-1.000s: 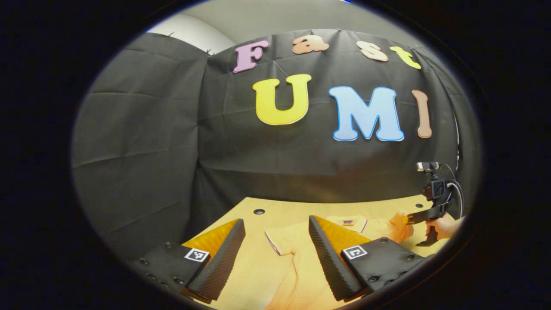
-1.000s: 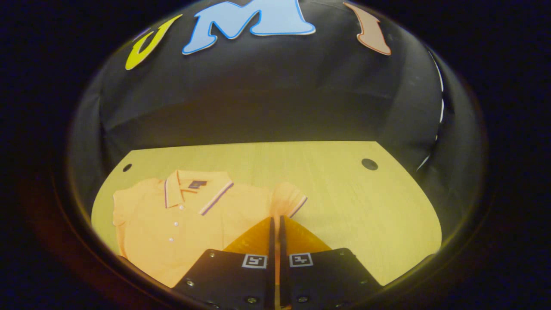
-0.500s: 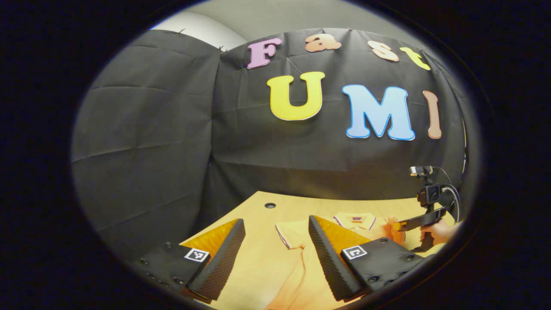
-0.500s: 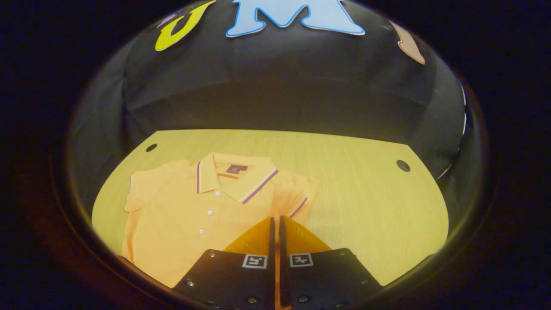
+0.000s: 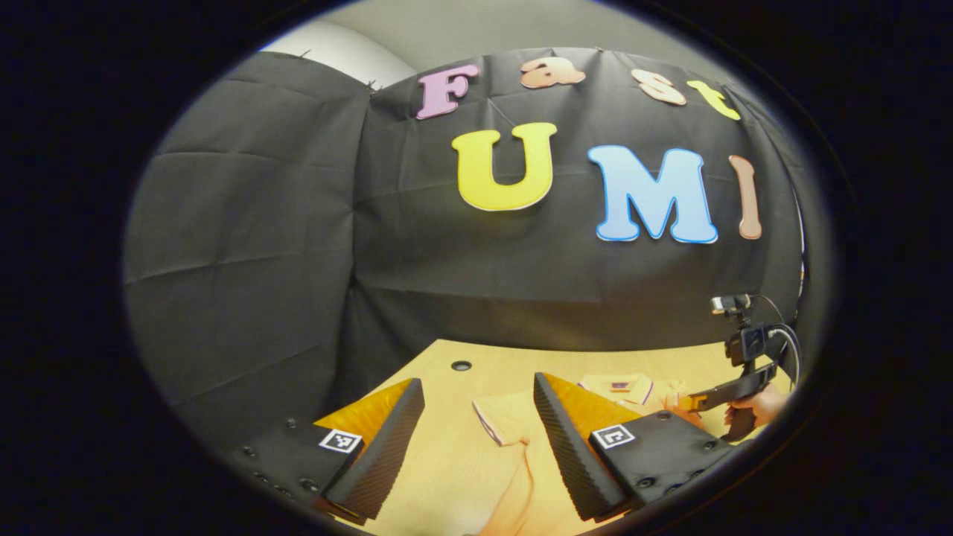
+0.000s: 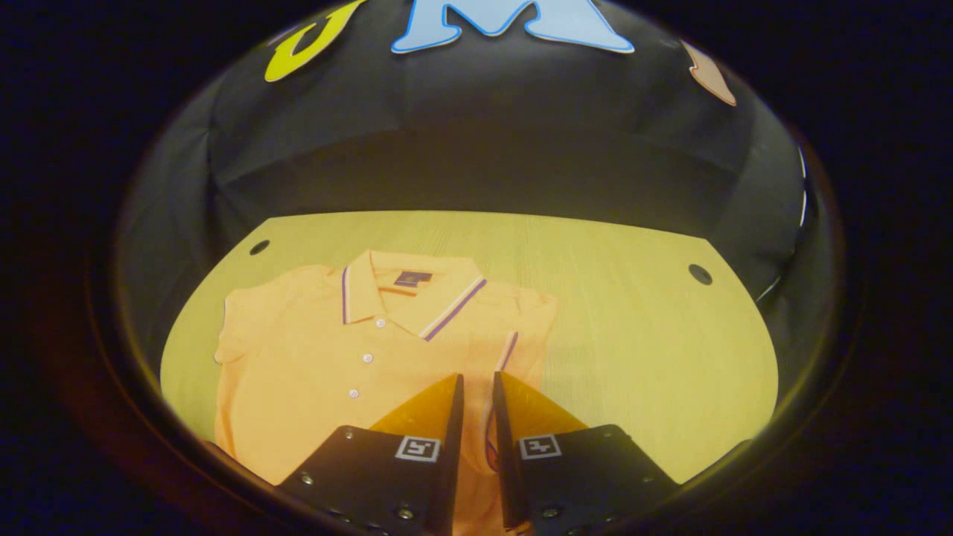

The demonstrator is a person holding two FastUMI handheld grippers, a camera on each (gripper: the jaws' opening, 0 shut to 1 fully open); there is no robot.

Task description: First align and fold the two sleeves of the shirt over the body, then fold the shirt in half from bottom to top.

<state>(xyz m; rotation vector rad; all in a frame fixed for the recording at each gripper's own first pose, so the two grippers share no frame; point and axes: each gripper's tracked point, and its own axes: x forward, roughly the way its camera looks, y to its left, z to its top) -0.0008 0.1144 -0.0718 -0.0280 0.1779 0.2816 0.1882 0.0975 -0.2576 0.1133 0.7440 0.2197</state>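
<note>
Right gripper [image 6: 476,387] has parted its fingers to a narrow gap, letting go of the right sleeve [image 6: 521,335], now folded over the polo shirt [image 6: 335,357] lying flat on the wooden table [image 6: 633,335]. Left gripper [image 5: 476,402] hovers wide, empty, near the left sleeve [image 5: 499,417]. Fabric looks light and limp; pinch at the striped cuff.

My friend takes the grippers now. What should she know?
Right gripper: slightly open, over the right sleeve, which already lies folded over the shirt; a strip of fabric shows in the gap between the fingers.
Left gripper: wide open, holding nothing, above the left sleeve, which is flat and unfolded.
The shirt lies face up, collar away, on the table.
Left: fold the left sleeve in, then fold bottom to top.
</note>
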